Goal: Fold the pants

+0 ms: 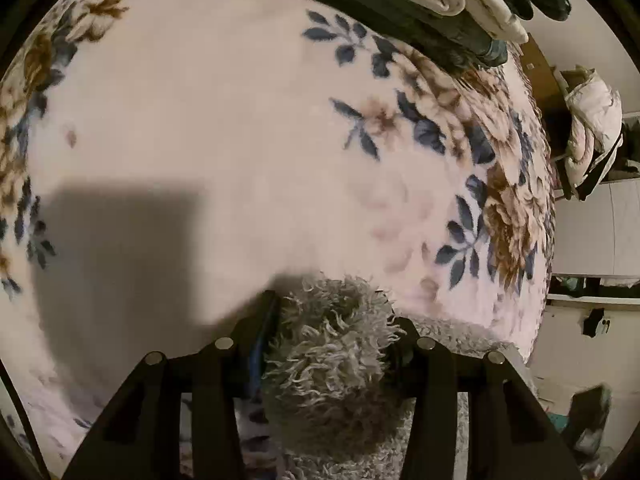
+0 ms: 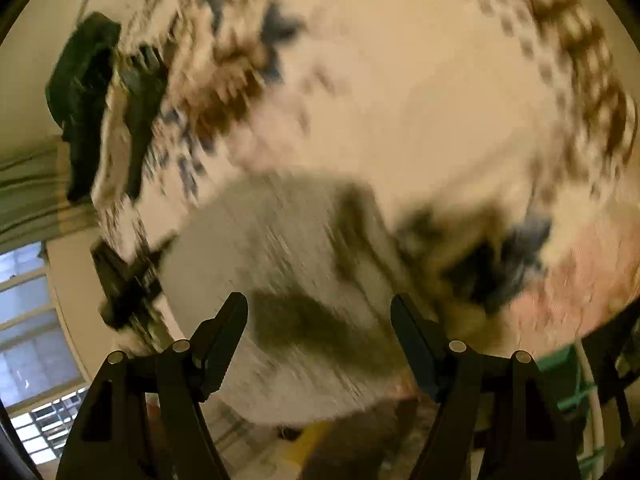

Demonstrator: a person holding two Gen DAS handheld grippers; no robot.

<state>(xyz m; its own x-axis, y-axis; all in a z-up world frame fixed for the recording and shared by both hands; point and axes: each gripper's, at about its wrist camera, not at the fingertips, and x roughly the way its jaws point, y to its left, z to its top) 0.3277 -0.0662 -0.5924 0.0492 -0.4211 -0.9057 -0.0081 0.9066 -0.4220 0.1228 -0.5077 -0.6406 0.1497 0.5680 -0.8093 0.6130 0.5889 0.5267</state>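
The fleecy pants (image 1: 332,344) are lying on the near edge of the blanket (image 1: 224,128), bunched between the left gripper's (image 1: 334,320) fingers. A stack of folded clothes (image 1: 420,4) is sitting on the blanket's far right part. In the blurred right wrist view, the pants (image 2: 280,280) are spreading before the right gripper (image 2: 318,316).

No readable text, label, brand, number or sign appeared in either view. The floral blanket (image 1: 240,120) carried only a flower-and-leaf pattern, and the right wrist view was too blurred by motion for any lettering to be made out.
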